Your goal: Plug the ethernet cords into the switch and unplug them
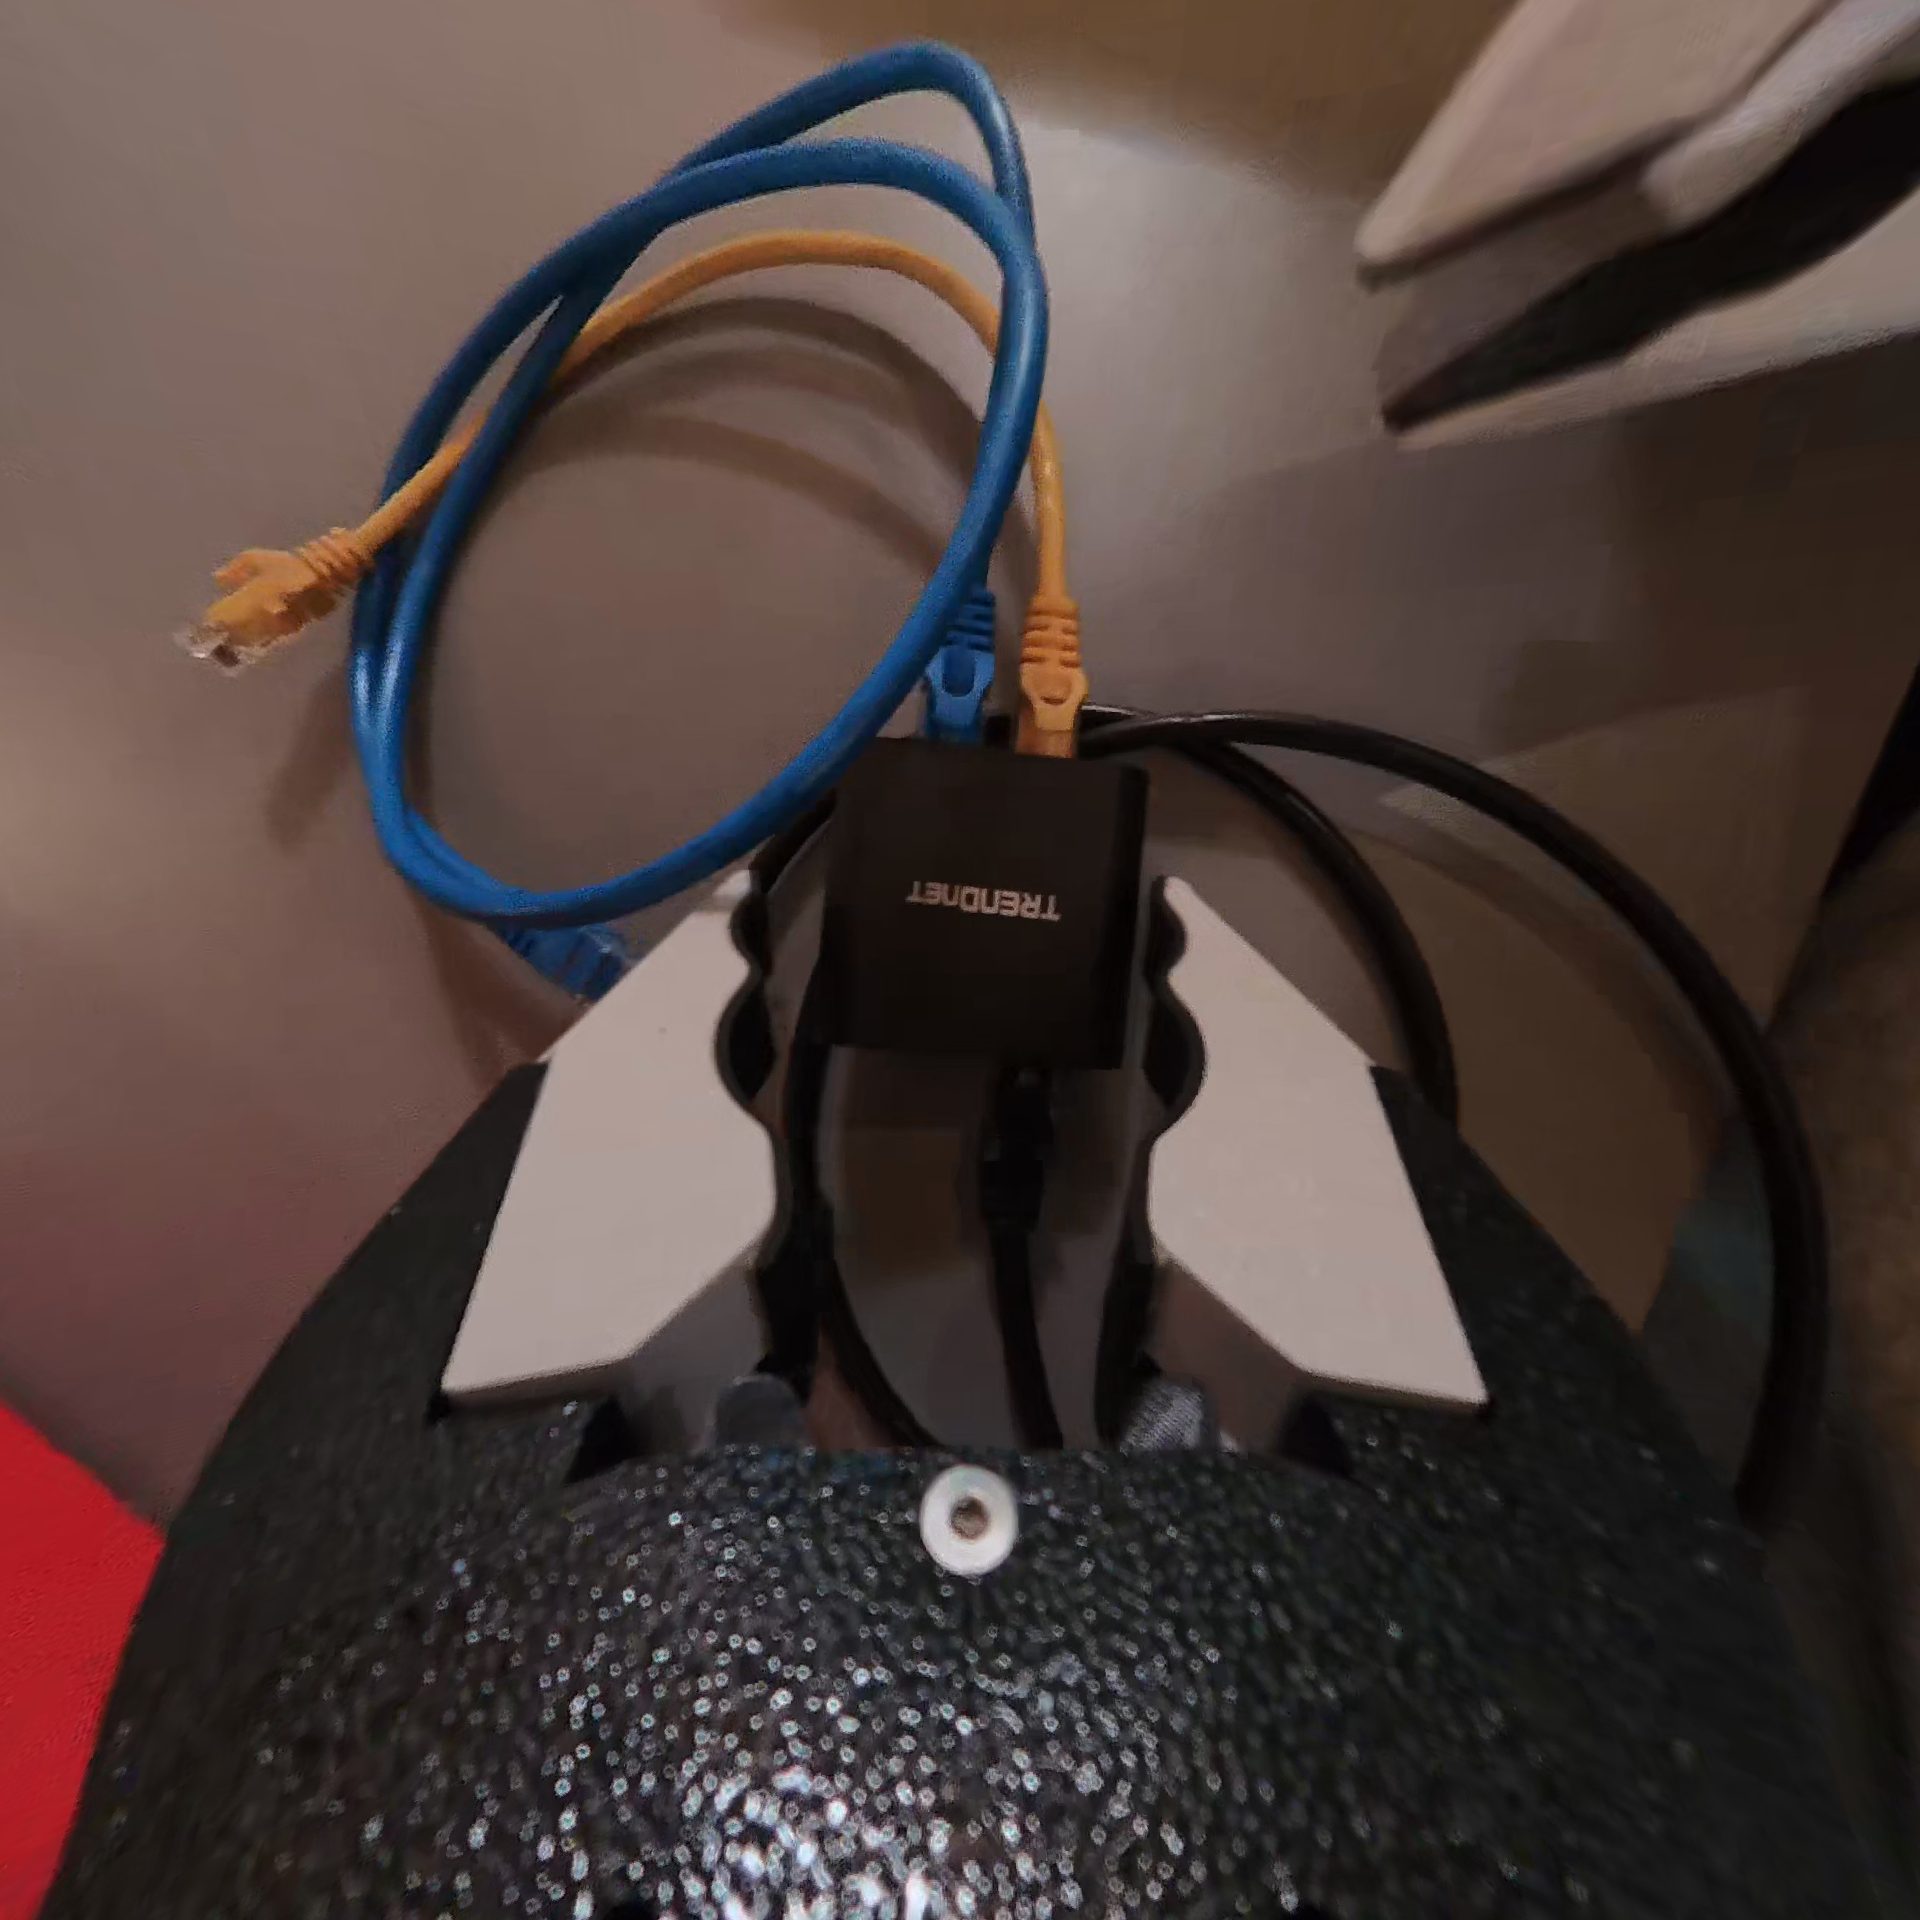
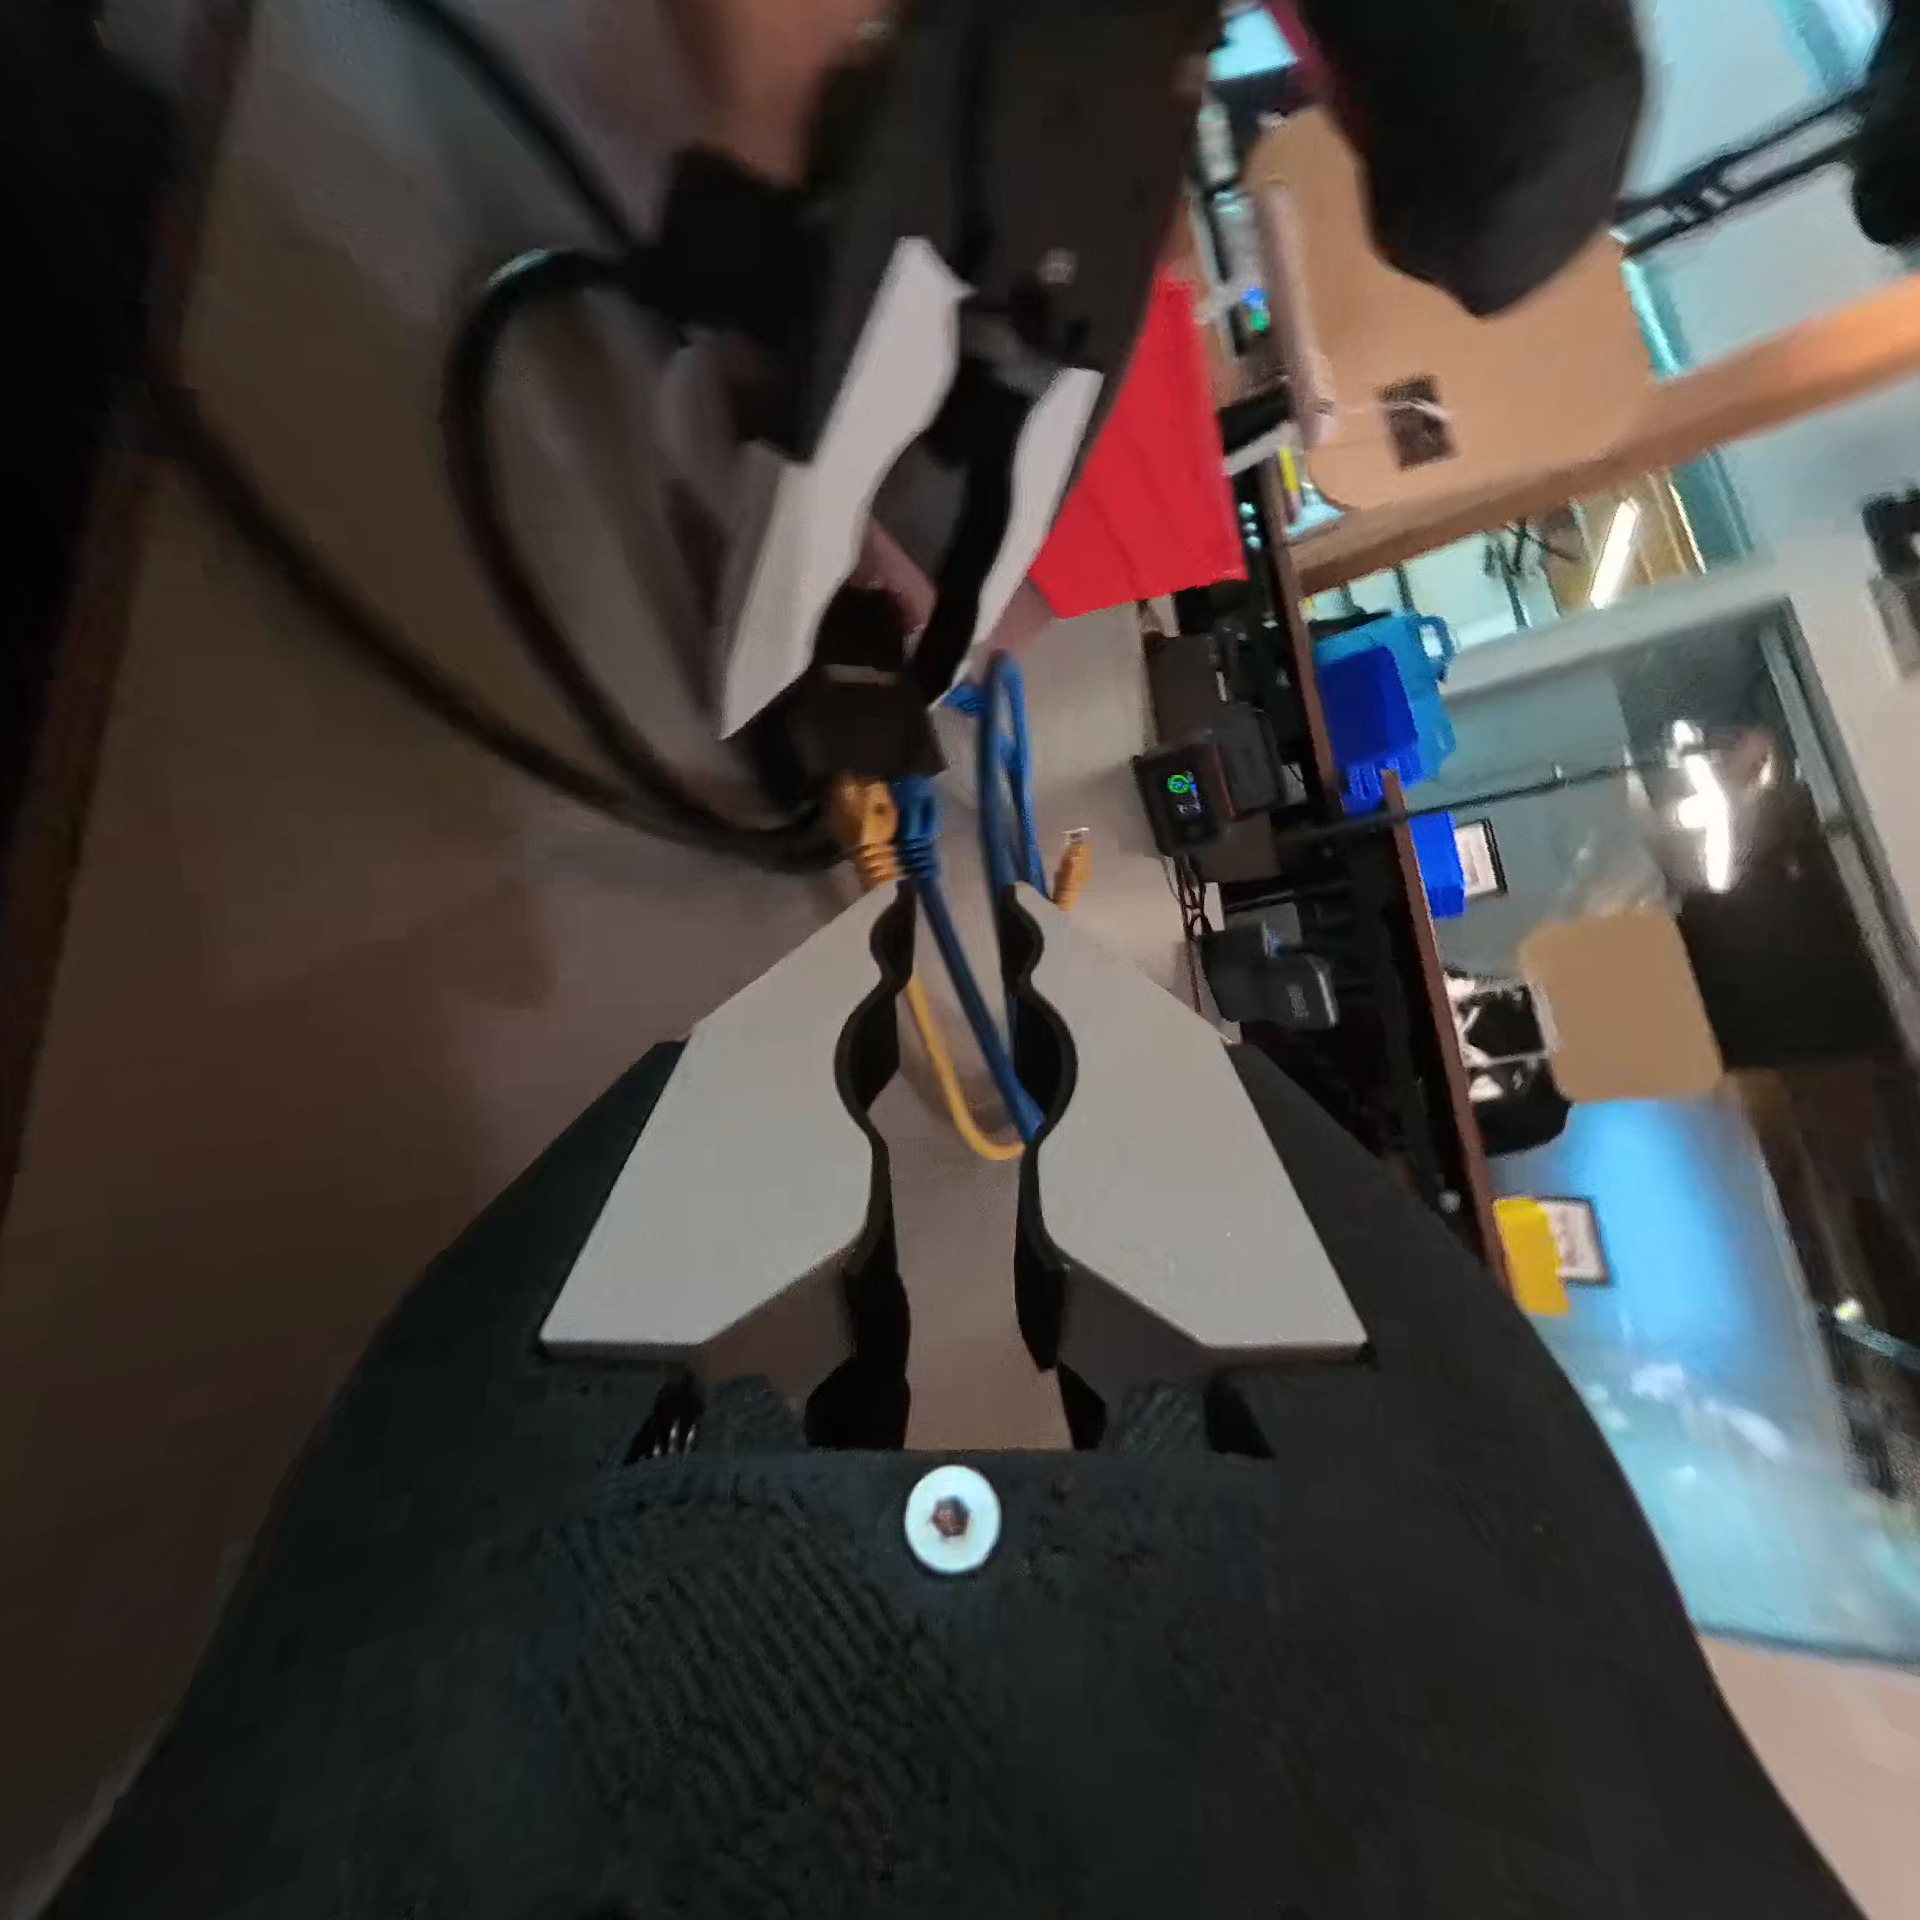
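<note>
A small black switch (image 1: 977, 914) sits between the fingers of my left gripper (image 1: 961, 904), which is shut on its sides, on a grey table (image 1: 208, 312). A blue cord (image 1: 665, 208) and a yellow cord (image 1: 831, 255) are each plugged into the switch's far face. The yellow cord's free plug (image 1: 260, 613) lies at the left. The blue cord's free plug (image 1: 566, 951) lies by my left finger. In the right wrist view my right gripper (image 2: 958, 909) is open just short of the two plugs. The blue cord (image 2: 966, 997) runs loosely between its fingers toward the switch (image 2: 862, 727).
A black power cable (image 1: 1558, 831) loops from the switch's near side round to the right. A grey slab-like object (image 1: 1610, 208) lies at the far right. A red cloth (image 2: 1143, 468) and shelves with blue bins (image 2: 1382, 707) lie beyond the table edge.
</note>
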`<state>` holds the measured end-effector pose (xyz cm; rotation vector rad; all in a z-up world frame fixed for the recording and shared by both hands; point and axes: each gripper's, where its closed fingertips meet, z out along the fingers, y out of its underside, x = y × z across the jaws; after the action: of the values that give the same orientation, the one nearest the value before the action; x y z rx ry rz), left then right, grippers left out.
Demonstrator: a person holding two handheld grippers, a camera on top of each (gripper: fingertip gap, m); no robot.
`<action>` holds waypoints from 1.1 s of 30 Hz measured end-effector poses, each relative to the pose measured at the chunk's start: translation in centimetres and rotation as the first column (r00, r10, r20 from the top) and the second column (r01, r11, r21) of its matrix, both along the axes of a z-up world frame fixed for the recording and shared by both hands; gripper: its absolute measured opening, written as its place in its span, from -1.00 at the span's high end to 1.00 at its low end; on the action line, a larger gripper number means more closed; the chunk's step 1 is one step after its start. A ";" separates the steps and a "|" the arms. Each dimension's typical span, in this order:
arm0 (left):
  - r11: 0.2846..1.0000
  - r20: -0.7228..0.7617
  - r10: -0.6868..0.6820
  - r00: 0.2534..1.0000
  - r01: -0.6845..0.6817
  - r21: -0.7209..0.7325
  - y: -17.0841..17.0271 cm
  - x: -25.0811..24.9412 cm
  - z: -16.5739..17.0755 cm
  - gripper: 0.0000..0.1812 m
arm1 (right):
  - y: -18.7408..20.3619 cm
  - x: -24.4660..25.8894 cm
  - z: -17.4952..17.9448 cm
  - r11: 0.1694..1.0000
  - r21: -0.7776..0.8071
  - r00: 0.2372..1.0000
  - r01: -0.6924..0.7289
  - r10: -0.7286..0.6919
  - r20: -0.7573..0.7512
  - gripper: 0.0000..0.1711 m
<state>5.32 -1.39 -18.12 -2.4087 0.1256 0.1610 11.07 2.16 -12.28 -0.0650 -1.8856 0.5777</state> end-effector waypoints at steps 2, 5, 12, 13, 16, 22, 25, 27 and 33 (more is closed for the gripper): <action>1.000 0.076 0.005 0.997 -0.005 0.003 0.2 0.4 -0.3 0.34 | -0.3 0.0 -0.4 0.996 0.088 1.000 -0.010 0.012 -0.026 0.85; 0.999 0.204 0.024 0.979 -0.028 0.020 0.3 0.4 -0.4 0.34 | -1.1 0.0 -1.2 0.995 0.093 0.999 -0.037 0.037 -0.007 0.84; 1.000 0.332 -0.020 0.943 0.015 0.017 -0.7 1.2 0.8 0.34 | -0.8 -1.3 -1.9 0.975 0.221 0.998 -0.022 0.036 -0.060 0.69; 0.999 0.351 -0.035 0.936 0.035 0.008 -1.0 1.6 1.0 0.34 | -1.1 -1.3 -1.9 0.970 0.241 0.996 -0.032 0.052 -0.075 0.68; 0.992 0.455 -0.119 0.883 0.125 0.016 -1.7 3.5 1.1 0.34 | -2.0 -1.4 -1.8 0.950 0.312 0.987 -0.032 0.079 -0.141 0.68; 0.972 0.577 -0.231 0.783 0.214 0.098 -2.0 5.7 2.0 0.34 | -4.9 -0.8 -2.5 0.950 0.289 0.983 -0.115 0.151 -0.106 0.69; 0.967 0.583 -0.251 0.773 0.222 0.123 -2.0 5.8 2.0 0.34 | -4.9 -1.1 -2.4 0.947 0.307 0.983 -0.090 0.134 -0.126 0.74; 0.970 0.554 -0.243 0.797 0.199 0.139 -1.7 5.4 1.8 0.34 | -4.7 -1.5 -2.7 0.956 0.287 0.989 -0.064 0.099 -0.109 0.77; 0.957 0.221 -0.257 0.941 0.216 0.196 -1.1 3.5 2.3 0.19 | -3.3 -2.4 -2.9 0.986 0.167 0.999 0.001 0.004 -0.033 0.76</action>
<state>8.86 -2.46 -15.79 -2.2010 0.2759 -0.2291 8.63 -1.14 -15.15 0.0555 -1.8947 0.4174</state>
